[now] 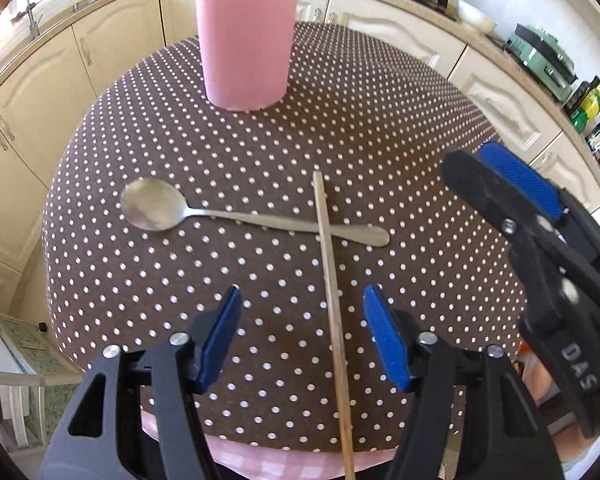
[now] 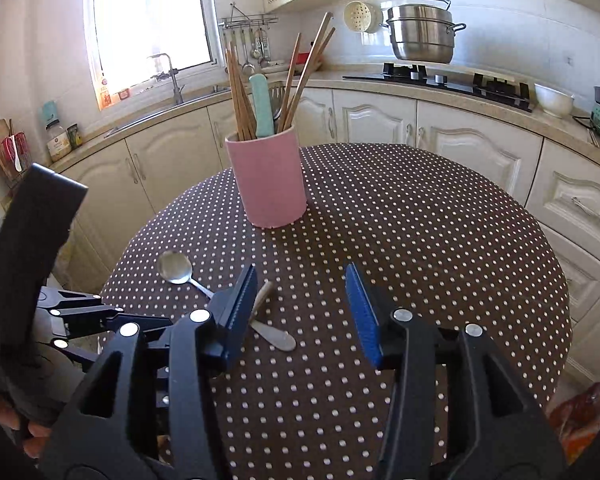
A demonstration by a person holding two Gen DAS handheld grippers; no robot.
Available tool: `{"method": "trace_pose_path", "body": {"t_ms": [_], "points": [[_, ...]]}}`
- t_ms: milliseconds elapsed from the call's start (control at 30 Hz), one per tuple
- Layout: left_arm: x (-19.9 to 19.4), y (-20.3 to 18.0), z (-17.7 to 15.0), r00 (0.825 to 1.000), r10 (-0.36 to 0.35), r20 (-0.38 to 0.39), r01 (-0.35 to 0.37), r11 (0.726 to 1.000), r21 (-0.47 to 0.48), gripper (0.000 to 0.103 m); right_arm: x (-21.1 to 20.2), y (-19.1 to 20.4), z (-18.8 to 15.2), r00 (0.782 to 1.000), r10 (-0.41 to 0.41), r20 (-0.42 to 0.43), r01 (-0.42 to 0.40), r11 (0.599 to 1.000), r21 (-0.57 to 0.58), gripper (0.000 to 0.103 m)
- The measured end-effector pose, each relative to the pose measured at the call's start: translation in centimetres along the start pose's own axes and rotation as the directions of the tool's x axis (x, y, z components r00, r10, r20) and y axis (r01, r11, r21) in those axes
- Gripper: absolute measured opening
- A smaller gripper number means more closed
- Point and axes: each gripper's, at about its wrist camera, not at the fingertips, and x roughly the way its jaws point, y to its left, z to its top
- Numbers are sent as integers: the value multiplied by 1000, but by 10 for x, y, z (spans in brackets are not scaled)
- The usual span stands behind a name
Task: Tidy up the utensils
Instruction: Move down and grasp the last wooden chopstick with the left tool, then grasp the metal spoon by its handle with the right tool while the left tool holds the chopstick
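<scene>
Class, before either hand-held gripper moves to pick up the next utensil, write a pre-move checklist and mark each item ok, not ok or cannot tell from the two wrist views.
1. Left hand-held gripper open and empty: ok.
2. Right hand-held gripper open and empty: ok.
3. Wooden chopstick lies between the left fingers: ok.
4. Chopstick free of other utensils: not ok, it crosses over the spoon handle.
5. Pink holder upright on the table: ok.
6. Room left in the holder: cannot tell.
</scene>
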Motion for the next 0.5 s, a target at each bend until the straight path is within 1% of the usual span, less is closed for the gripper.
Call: {"method": "trace_pose_path", "body": {"t_ms": [67,167,200,233,267,333,433,500], "points": [[7,-2,2,1000,5,-23,-5,1000,-2,41,-2,-2,-2,1000,2,-9,-2,1000,5,46],[12,-11,1,998,68,-9,-67,997,33,33,-1,-5,-4,1000,1,-32,0,1000,10,46],[13,-13,1,997,79,3,-79,996,37,19,0,-6,-4,999,1,-39,0,1000,8,47],[13,-13,0,996,83,9,-84,996,34,11,0,-5,-6,999,0,-48,1,1000,4,48],[13,-13,0,997,72,12,-72,997,25,6,2,-5,-6,998,0,-58,0,1000,3,48],[10,-10,-2,999,25,28,-25,1000,9,5,6,-5,-4,997,8,-78,-8,1000,3,48],[-3,3,-6,996,11,89,-7,999,-42,5,13,-3,-2,995,7,-102,-8,1000,-8,48],[-19,14,-10,990,-13,137,25,996,-88,5,19,2,2,992,18,-126,-21,1000,-22,48]]}}
